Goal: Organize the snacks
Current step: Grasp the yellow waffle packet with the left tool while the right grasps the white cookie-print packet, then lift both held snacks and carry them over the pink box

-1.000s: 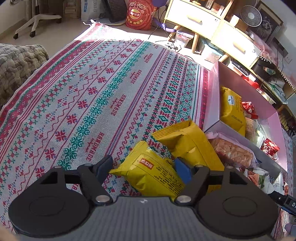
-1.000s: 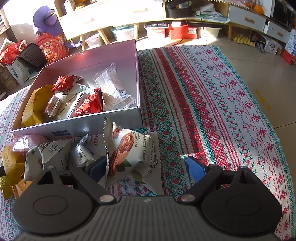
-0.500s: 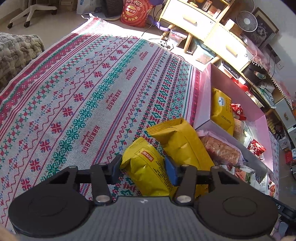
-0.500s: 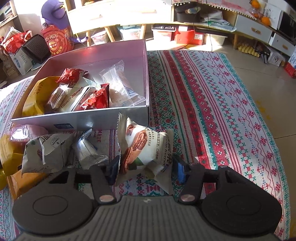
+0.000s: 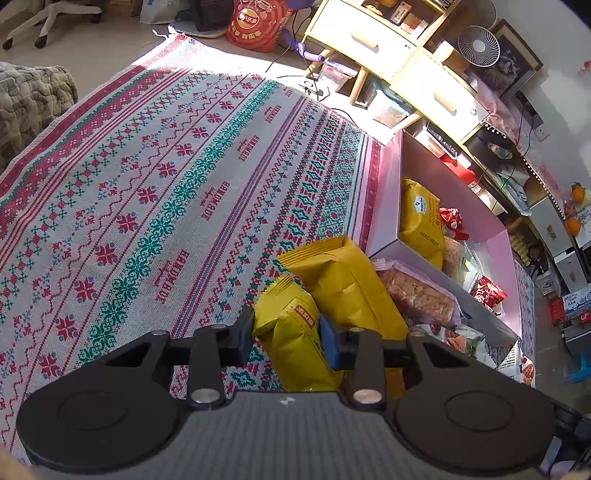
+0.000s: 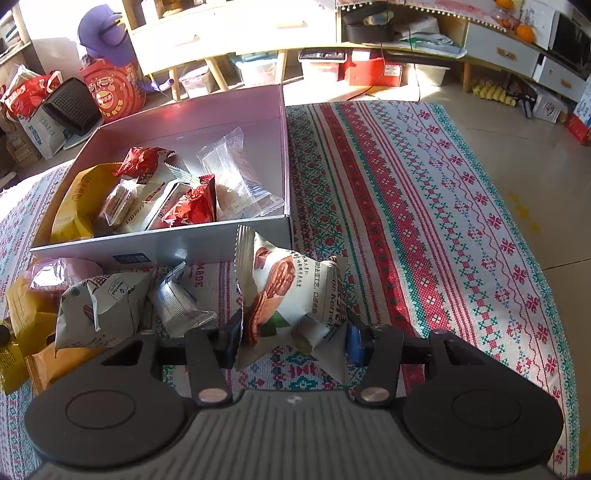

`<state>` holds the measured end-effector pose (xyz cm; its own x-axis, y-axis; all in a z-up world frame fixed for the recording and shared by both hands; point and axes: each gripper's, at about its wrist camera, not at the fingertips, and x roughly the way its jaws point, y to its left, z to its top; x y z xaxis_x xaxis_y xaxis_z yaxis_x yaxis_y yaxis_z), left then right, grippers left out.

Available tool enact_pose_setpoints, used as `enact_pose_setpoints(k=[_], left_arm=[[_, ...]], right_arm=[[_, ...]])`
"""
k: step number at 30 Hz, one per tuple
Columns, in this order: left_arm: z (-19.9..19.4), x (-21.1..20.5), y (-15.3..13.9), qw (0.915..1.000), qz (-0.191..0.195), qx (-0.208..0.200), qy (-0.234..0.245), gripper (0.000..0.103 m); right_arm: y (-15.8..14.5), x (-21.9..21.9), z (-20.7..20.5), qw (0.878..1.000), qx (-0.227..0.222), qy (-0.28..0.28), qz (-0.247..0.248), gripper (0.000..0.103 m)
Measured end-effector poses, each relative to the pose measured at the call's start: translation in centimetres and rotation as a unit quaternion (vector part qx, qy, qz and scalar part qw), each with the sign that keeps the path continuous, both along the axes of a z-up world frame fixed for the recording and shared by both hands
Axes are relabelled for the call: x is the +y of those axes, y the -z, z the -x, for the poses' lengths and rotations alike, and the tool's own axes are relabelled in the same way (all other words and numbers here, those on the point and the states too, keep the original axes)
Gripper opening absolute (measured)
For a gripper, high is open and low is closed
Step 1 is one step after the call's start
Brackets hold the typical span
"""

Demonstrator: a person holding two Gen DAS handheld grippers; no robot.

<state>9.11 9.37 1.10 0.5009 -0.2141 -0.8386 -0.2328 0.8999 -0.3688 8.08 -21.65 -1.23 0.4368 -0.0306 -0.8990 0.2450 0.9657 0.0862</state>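
Note:
My left gripper (image 5: 286, 338) is shut on a small yellow snack bag (image 5: 291, 332), held just above the patterned cloth. A larger yellow bag (image 5: 343, 280) and a pink packet of crackers (image 5: 417, 295) lie beside it, against the pink box (image 5: 384, 199). My right gripper (image 6: 293, 338) is shut on a white pecan snack packet (image 6: 291, 284), just in front of the box's near wall (image 6: 207, 243). The box holds several snacks, among them red packets (image 6: 192, 206) and a yellow bag (image 6: 79, 199).
Loose white packets (image 6: 99, 302) and a silver one (image 6: 177, 302) lie left of my right gripper, with yellow and orange bags (image 6: 26, 325) at the far left. Cabinets (image 5: 402, 62), a red bag (image 5: 255, 22) and storage boxes stand beyond the cloth.
Both grippers closed from open: the left onto the small yellow bag, the right onto the white pecan packet. Both packets have lifted slightly.

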Motion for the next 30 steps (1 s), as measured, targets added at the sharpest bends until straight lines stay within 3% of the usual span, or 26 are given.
enact_pose_setpoints(k=[14, 30], left_arm=[[1.1, -1.4, -2.3, 0.9983, -0.011, -0.038, 0.043, 0.031], [0.9, -1.4, -4.8, 0.9948, -0.005, -0.088, 0.052, 0.031]], right_arm=[[-1.9, -0.5, 0.5, 0.999, -0.022, 0.0, -0.03, 0.049], [-4.2, -0.4, 0.6, 0.997, -0.052, -0.009, -0.062, 0.049]])
